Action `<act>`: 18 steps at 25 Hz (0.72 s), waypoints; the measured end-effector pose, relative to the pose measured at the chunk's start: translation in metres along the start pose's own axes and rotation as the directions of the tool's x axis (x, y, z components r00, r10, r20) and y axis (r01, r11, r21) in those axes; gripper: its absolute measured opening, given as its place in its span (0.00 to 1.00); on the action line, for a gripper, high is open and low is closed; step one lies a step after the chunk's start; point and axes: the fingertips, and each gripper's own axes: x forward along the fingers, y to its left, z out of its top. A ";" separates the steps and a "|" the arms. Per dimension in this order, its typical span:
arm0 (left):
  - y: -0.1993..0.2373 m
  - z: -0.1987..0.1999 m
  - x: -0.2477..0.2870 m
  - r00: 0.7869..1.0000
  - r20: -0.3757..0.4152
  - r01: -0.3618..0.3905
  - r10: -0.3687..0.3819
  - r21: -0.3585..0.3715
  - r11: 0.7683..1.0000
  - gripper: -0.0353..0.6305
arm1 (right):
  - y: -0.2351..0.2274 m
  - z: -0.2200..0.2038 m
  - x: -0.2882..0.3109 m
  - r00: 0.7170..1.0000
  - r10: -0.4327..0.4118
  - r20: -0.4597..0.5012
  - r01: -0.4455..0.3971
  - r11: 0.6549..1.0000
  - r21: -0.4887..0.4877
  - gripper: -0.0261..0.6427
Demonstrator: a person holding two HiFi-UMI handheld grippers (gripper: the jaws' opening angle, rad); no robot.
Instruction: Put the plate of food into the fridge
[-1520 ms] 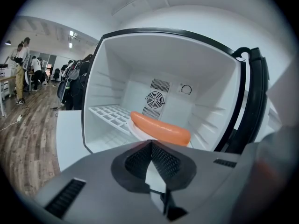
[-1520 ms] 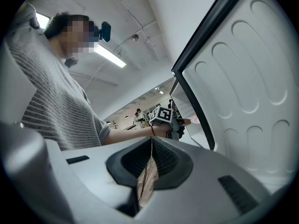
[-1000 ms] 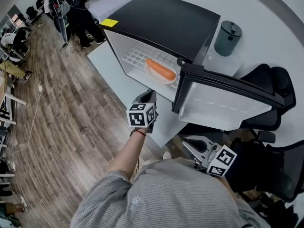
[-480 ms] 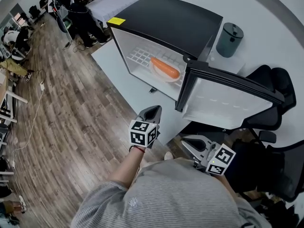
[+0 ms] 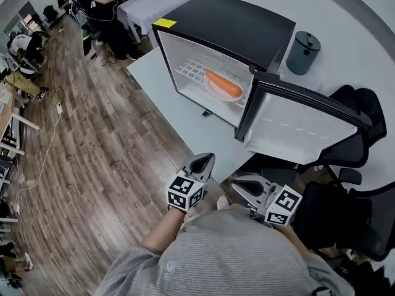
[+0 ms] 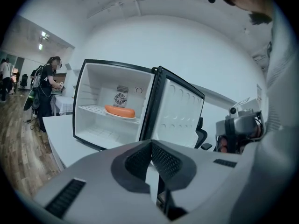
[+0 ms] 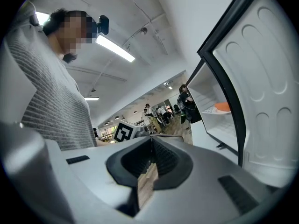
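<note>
Inside the fridge (image 5: 228, 23), on the white wire shelf, that's where your plate (image 5: 213, 92) is sitting, with the long orange piece of food (image 5: 224, 84) lying across it. It's on the hinge half of the shelf, with open rack showing on its other side. From the left gripper view the plate (image 6: 127, 116) looks level and sits back from the shelf's front edge.

The door (image 5: 296, 125) is swung wide out to your right, so the whole front opening faces you. The fridge stands on a white platform (image 5: 163, 97), and a strip of that platform runs along in front of the opening.

Your left gripper (image 5: 202, 163) is well clear of the fridge, down by the platform's near edge, pointing at the opening. Its jaws are pressed together with nothing between them. Your right gripper (image 5: 244, 187) is tucked in close to your body, below the door's free edge. In its own view the pads meet too, with nothing held, and the door's inner face fills the right side with the dark door edge pretty close.

Off to your left there's plenty of wooden floor (image 5: 92, 147). On the right it's tighter, with black office chairs (image 5: 355, 103) packed in behind the door. A grey bin (image 5: 303, 52) stands just beside the fridge's far corner.
</note>
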 end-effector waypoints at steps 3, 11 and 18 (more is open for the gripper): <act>-0.011 -0.002 -0.017 1.000 0.013 0.015 -0.015 0.027 1.000 0.07 | 0.011 -0.004 0.005 1.000 0.009 -0.008 -0.009 1.000 -0.011 0.06; -0.040 -0.009 -0.056 0.997 0.043 0.062 -0.066 0.073 0.995 0.07 | 0.038 -0.019 0.012 1.000 0.011 -0.027 -0.012 1.000 -0.024 0.06; -0.054 -0.012 -0.080 0.994 0.052 0.087 -0.093 0.110 0.990 0.07 | 0.055 -0.026 0.015 1.000 -0.002 -0.027 0.001 0.999 -0.035 0.06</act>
